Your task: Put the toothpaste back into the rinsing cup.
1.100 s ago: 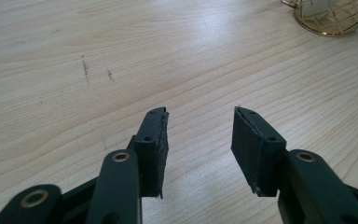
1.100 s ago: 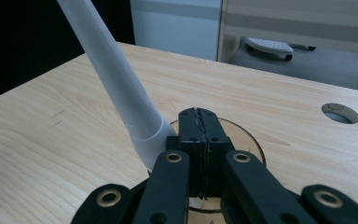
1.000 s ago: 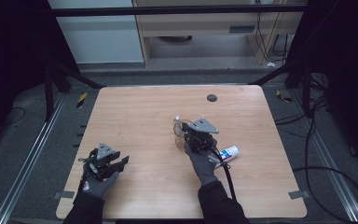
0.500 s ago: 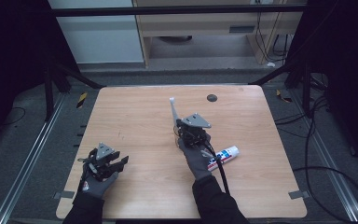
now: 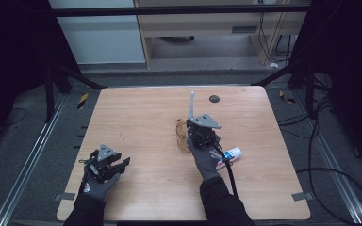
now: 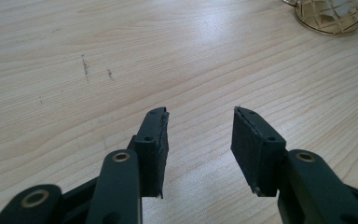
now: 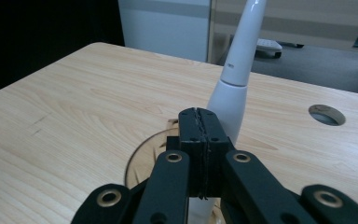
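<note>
A white toothbrush-like handle [image 5: 192,101] stands nearly upright at the table's middle, its lower end by a gold wire basket [image 5: 183,134]. My right gripper [image 5: 195,132] is right behind it, its pads pressed together. In the right gripper view the shut right gripper [image 7: 200,116] touches the white handle [image 7: 235,88], which rises just beyond the tips; nothing shows between the pads. My left gripper [image 5: 121,163] rests at the near left, open. The left gripper view shows the left gripper [image 6: 199,122] holding nothing over bare wood, with the gold basket [image 6: 335,16] far off.
A white toothpaste tube with red and blue print [image 5: 231,155] lies just right of my right hand. A round hole [image 5: 214,99] sits in the wooden table [image 5: 136,117] near its far edge. Dark floor, cables and a metal frame surround the table.
My right gripper has shifted a little left and away from the tube. The white handle now rises upright beyond it. The left gripper has stayed put.
</note>
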`<state>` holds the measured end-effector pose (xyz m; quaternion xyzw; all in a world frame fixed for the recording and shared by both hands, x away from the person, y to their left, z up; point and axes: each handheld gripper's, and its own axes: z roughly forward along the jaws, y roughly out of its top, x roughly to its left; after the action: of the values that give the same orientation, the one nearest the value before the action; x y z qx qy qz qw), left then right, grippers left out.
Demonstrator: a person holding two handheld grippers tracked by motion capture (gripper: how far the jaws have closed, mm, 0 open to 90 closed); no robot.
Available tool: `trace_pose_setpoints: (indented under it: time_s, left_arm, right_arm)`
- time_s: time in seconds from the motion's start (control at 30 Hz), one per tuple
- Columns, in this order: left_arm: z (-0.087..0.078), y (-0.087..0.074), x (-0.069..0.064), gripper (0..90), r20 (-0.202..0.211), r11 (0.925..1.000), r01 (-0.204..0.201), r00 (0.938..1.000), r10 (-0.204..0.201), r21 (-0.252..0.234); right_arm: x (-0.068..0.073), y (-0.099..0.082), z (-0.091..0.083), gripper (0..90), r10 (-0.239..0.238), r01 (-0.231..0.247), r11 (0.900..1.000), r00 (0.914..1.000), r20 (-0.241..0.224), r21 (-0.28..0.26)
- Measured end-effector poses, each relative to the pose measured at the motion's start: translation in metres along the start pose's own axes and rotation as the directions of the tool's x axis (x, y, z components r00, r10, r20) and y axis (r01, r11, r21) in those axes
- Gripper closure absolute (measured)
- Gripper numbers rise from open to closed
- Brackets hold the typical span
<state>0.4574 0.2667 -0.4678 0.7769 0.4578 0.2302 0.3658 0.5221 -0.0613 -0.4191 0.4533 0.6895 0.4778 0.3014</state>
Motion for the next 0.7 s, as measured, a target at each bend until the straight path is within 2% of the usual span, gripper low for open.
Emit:
trace_pose_setpoints:
  time_s: [0.13, 0.3, 0.7]
  left_arm:
    - [0.0000, -0.0001, 0.0000, 55.3, 0.000, 1.0000, 0.005, 1.0000, -0.005, 0.000]
    - [-0.0001, 0.0000, -0.0002, 55.4, 0.001, 1.0000, 0.003, 1.0000, -0.003, 0.000]
    - [0.0000, -0.0001, -0.0002, 55.5, 0.001, 1.0000, 0.004, 1.0000, -0.004, -0.002]
  right_arm:
    - [-0.0074, 0.0005, -0.0030, 90.0, 0.006, -0.006, 1.0000, 0.9996, 0.027, -0.002]
    - [-0.0125, 0.0011, -0.0049, 90.0, 0.016, -0.015, 0.9999, 0.9991, 0.040, -0.004]
    - [-0.0082, 0.0004, -0.0058, 90.0, 0.008, -0.008, 1.0000, 0.9997, 0.022, -0.004]
